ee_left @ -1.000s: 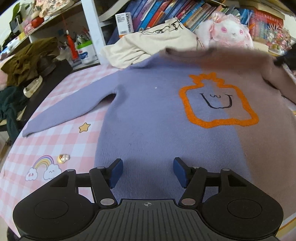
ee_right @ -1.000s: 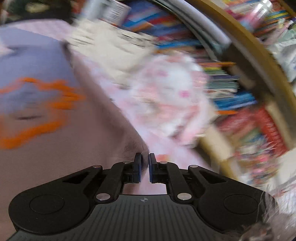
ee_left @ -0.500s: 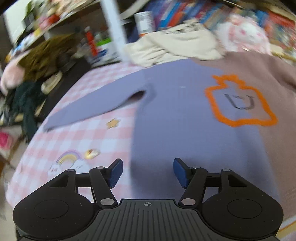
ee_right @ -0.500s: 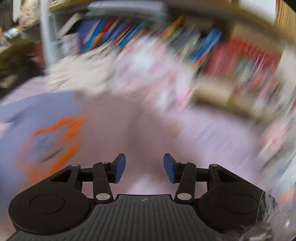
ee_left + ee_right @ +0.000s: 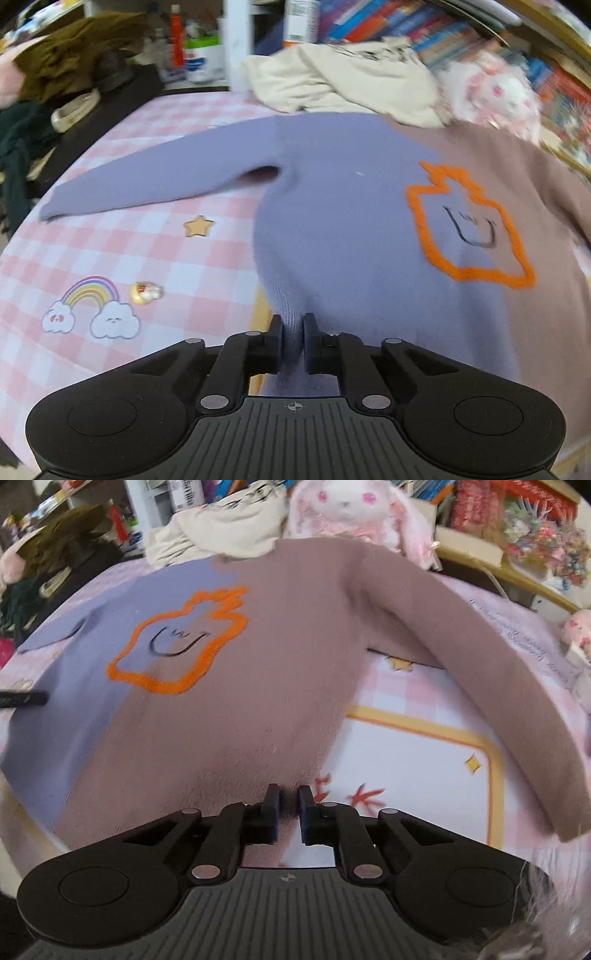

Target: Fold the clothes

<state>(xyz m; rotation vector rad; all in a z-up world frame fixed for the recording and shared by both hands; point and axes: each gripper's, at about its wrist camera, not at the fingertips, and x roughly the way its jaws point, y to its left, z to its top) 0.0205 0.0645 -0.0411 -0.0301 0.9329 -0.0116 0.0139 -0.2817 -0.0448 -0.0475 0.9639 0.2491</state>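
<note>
Sweater: the two-tone sweater [image 5: 354, 221] lay spread face-up on the checked pink tablecloth [image 5: 155, 258], both sleeves stretched out to the sides.
Left gripper: the left gripper [image 5: 292, 328] had its jaws pinched on the lilac hem corner — fabric bunched between them.
Right gripper: the right gripper [image 5: 288, 805] had narrow jaws at the mauve hem corner, apparently gripping cloth.
Done: hem corners taken, judging by the grips.
Left: no fold was visible yet — sleeves and body all remained.

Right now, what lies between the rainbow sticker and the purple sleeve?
In the left wrist view, only the pink checked cloth and a star sticker lie between the rainbow sticker and the purple sleeve.
</note>
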